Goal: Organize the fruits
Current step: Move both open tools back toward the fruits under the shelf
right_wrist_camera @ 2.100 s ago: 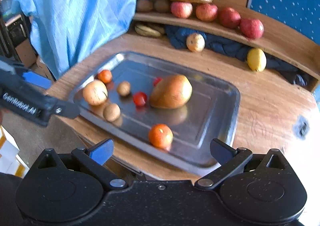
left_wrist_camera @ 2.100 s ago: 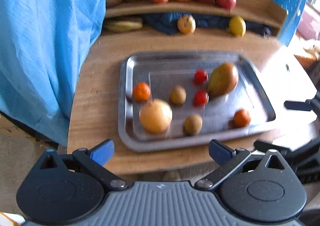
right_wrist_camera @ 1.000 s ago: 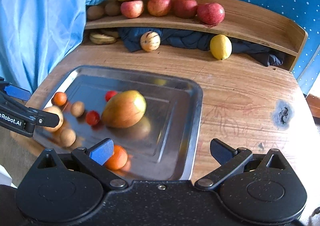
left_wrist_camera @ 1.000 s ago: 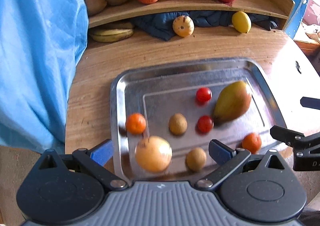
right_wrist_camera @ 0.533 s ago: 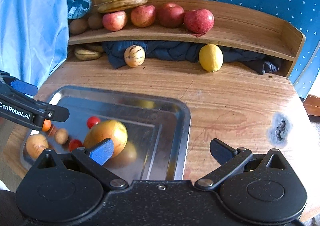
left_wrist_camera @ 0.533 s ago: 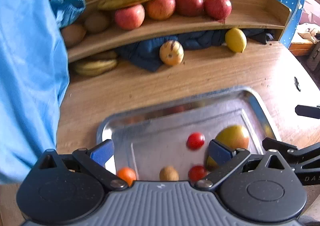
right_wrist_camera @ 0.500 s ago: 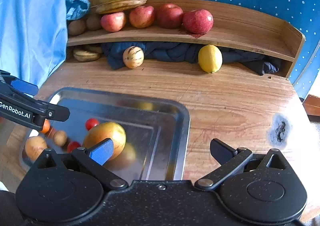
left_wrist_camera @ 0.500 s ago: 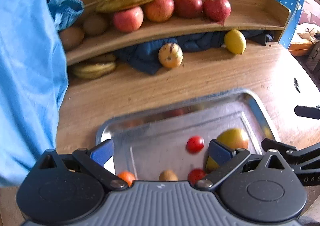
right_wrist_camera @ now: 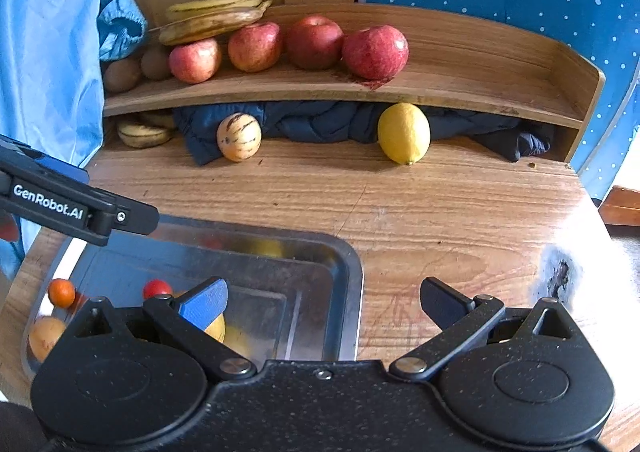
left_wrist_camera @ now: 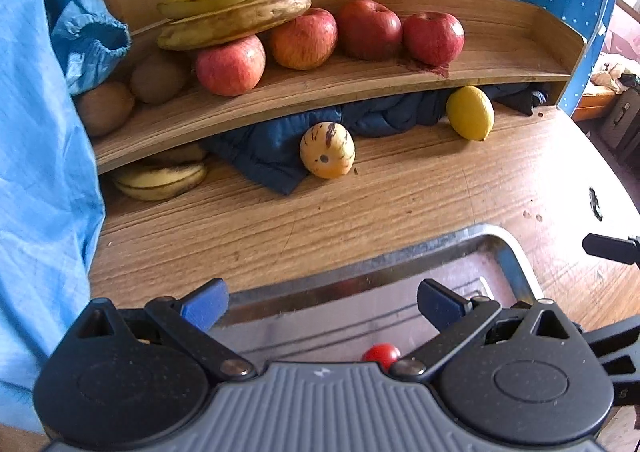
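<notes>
Two tools, both spread wide and holding nothing: my left tool [left_wrist_camera: 320, 302] sits over the far rim of the shallow steel tray [left_wrist_camera: 516, 272], my right tool [right_wrist_camera: 324, 302] over the tray's right edge and the bare wooden desk [right_wrist_camera: 460, 212]. Tray fruit mostly hidden under the tool bodies; I can see one small red tomato [left_wrist_camera: 380, 354] from the left view, plus a small orange fruit [right_wrist_camera: 61, 292] and another red tomato [right_wrist_camera: 157, 288] from the right. Both cameras face the back: curved wooden shelf [left_wrist_camera: 500, 64] with four red apples and two bananas, and below it on the desk a striped yellow round fruit [left_wrist_camera: 327, 150] and a yellow lemon [right_wrist_camera: 404, 133] against a dark blue cloth. My read: approach step, picking targets, nothing grasped yet. Next move probably reach forward, left for the striped fruit, right for the lemon, tools kept wide, since both are round and may roll.
</notes>
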{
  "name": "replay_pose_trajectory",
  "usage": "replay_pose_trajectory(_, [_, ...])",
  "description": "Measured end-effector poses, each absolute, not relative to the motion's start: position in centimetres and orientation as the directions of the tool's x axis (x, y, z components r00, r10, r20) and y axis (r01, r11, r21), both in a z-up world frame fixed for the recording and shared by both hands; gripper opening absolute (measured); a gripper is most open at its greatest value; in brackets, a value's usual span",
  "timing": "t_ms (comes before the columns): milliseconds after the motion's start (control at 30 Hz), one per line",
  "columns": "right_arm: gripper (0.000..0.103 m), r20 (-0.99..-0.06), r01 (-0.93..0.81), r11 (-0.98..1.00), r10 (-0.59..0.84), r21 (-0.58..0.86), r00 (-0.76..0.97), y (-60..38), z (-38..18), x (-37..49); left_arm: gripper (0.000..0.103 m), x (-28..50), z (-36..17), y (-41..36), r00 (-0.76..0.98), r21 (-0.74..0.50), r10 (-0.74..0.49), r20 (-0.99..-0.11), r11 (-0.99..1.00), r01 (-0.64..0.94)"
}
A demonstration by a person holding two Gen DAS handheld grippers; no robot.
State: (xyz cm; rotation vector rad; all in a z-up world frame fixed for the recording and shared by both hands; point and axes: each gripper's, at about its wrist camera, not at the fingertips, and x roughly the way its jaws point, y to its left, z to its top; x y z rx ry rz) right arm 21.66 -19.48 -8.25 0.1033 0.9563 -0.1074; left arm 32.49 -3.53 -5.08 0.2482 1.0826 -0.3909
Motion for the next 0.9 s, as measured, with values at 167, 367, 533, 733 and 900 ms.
replay_pose_trajectory(167, [0.102,-0.822,0.154,0.987,-0.059,0.036,0.567,-19.2,-8.5,22.2,0.103,33.8,-5.6,-3.8,0.401,-0.011,-0.201,-0.894,0.903,0.429])
replay_pose_trajectory(367, [0.102,-0.831,0.164,0.986,-0.070,0.026,0.552,-18.6,-9.2,23.2,0.103,35.4,-6.4,-3.7,0.373,-0.053,-0.223,-0.901,0.908,0.415])
replay_pose_trajectory(533, [0.102,-0.837,0.210,0.978,-0.102,0.016,0.538,-18.8,-9.7,24.1,0.103,37.3,-7.0,-3.4,0.341,-0.134,-0.272,-0.900,0.916,0.378])
replay_pose_trajectory(733, [0.102,-0.848,0.269,0.963,-0.145,-0.003,0.509,-19.0,-10.1,25.1,0.103,39.6,-8.2,-3.5,0.327,-0.174,-0.301,-0.896,0.914,0.366])
replay_pose_trajectory(900, [0.102,-0.851,0.270,0.963,-0.159,-0.021,0.501,-18.8,-10.1,25.6,0.103,40.9,-8.3,-3.7,0.329,-0.193,-0.323,-0.888,0.908,0.371])
